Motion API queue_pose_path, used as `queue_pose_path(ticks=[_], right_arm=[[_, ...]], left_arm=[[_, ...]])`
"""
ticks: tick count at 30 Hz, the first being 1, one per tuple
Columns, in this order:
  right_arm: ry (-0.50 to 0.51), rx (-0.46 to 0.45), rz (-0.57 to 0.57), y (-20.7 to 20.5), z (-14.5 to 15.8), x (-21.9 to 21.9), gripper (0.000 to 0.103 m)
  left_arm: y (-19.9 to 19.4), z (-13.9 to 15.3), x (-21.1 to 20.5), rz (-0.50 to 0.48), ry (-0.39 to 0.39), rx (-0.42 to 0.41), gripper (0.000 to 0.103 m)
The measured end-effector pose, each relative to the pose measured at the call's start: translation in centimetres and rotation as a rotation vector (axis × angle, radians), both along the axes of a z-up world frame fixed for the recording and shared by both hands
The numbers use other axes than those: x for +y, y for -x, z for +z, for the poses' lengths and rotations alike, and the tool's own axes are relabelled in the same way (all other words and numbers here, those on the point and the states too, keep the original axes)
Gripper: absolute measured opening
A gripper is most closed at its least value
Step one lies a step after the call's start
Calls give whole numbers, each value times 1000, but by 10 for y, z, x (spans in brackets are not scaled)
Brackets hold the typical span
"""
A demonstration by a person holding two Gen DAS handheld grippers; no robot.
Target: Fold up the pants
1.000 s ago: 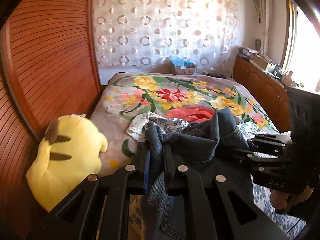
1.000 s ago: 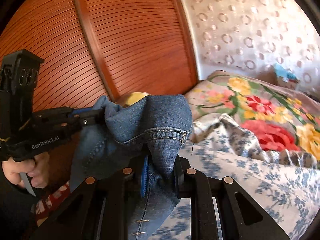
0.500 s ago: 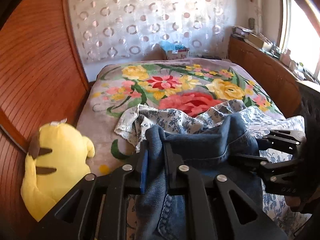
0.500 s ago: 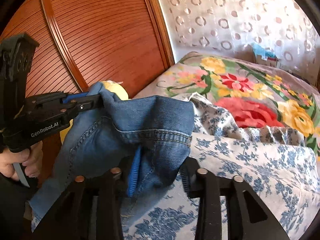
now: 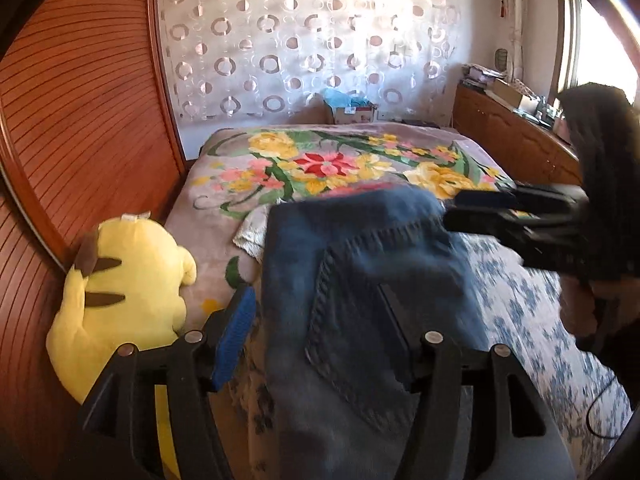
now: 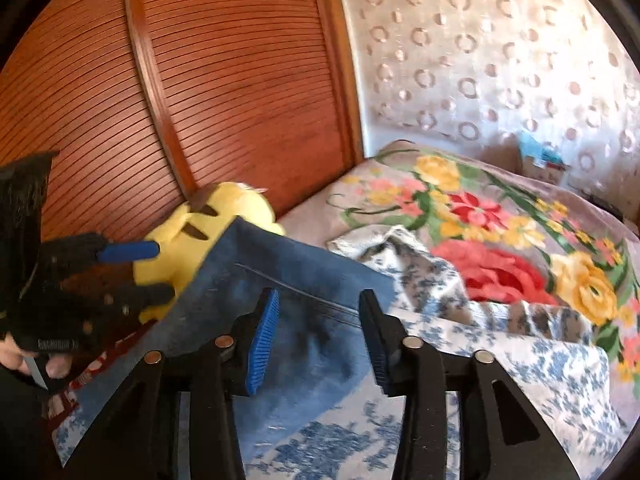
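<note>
The blue denim pants (image 5: 360,300) lie spread flat on the bed, a back pocket facing up; they also show in the right wrist view (image 6: 288,320). My left gripper (image 5: 316,320) is open, its jaws wide apart over the near part of the pants, and the denim hides most of its right finger. It shows in the right wrist view (image 6: 132,272) at the left, open. My right gripper (image 6: 316,332) is open above the pants' edge. It shows in the left wrist view (image 5: 472,208) at the pants' far right corner.
A yellow plush toy (image 5: 124,280) sits at the bed's left edge against the ribbed wooden wall (image 5: 80,120). A blue-flowered white sheet (image 6: 500,360) lies under the pants on the floral blanket (image 5: 340,160). A wooden cabinet (image 5: 512,144) runs along the right.
Both grippers opened and let go of the pants. The bunched denim dropped and now lies flat on the bed.
</note>
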State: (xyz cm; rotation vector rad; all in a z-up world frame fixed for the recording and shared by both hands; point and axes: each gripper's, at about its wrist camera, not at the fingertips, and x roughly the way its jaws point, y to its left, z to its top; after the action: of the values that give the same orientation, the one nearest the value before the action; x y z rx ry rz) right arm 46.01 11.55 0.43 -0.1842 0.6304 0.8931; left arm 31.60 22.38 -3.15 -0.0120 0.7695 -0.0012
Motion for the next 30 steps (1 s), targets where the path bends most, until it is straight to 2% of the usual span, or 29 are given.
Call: queue_pose_path(ticks=[3,9,12,16,23,28,30], right_arm=[[32,6,29,-10,-11,12,39],[144,13,-59,-55,-40,19,39],[133,23,-63,-60,-39,18,39],[104,29,-78,-39,-27,8,39],[109,46,19,28,-29,-10,39],[166,42,14,37,-39,-20,39],[170,50,14,36,-43,-22,39]], left_arm=[[13,-9,-9,-6,8,28,62],[34,-33,-27,-33,20,85,62],[39,-41,-28,-22,1,99,62],[44,-45,-20,-4,15,100,62],[56,-50,-14,19,41,96,62],[58,-54,-16,31,49,98,62],[59,-54,-17,38,52,95,65]])
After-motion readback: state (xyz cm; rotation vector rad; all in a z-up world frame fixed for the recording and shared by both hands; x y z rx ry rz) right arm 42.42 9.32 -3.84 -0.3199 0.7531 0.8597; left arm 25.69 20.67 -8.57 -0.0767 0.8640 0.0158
